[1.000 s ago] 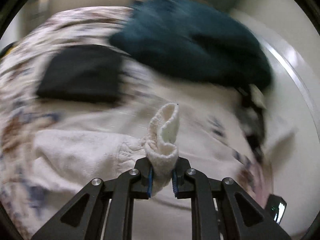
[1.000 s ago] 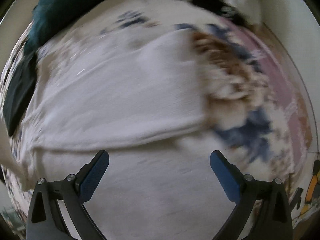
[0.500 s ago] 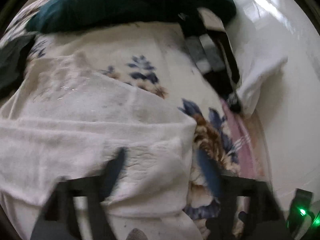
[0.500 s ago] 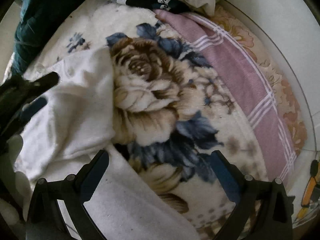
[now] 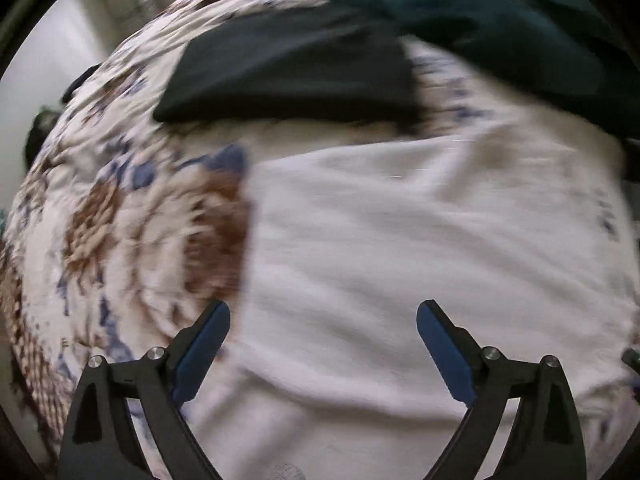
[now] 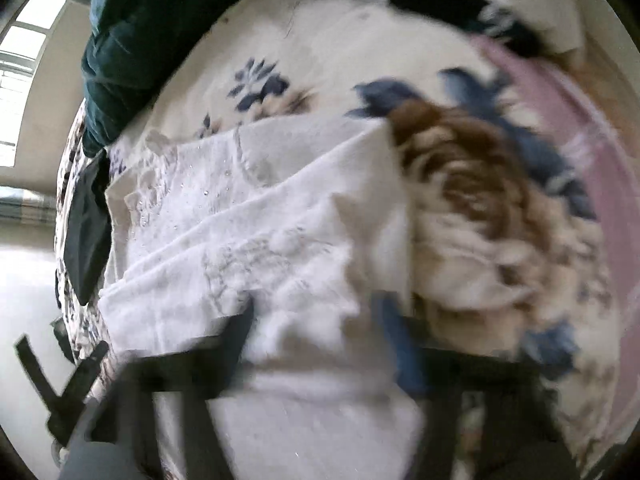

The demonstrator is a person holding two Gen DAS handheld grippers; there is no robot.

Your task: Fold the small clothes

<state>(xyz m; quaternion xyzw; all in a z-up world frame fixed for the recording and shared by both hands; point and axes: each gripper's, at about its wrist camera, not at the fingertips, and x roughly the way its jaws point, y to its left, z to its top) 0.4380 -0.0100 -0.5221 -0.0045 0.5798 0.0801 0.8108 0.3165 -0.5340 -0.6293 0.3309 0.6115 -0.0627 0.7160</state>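
Note:
A white knitted garment (image 5: 420,240) lies spread on the floral blanket (image 5: 132,240). My left gripper (image 5: 323,332) is open and empty above the garment's near left part, its left finger at the garment's left edge. In the right wrist view the white garment (image 6: 248,240) shows a fold across it. My right gripper (image 6: 316,340) is blurred by motion, its fingers partly closed astride the garment's near right corner, and the grip cannot be told.
A folded black garment (image 5: 292,68) lies beyond the white one, with a dark teal garment (image 5: 500,20) behind it to the right. The teal garment (image 6: 132,40) also shows at the far left of the right wrist view. A pink striped band (image 6: 592,152) edges the blanket on the right.
My left gripper let go of the white garment, opened, and swung to the garment's left side. My right gripper moved onto the garment's right corner and its fingers narrowed.

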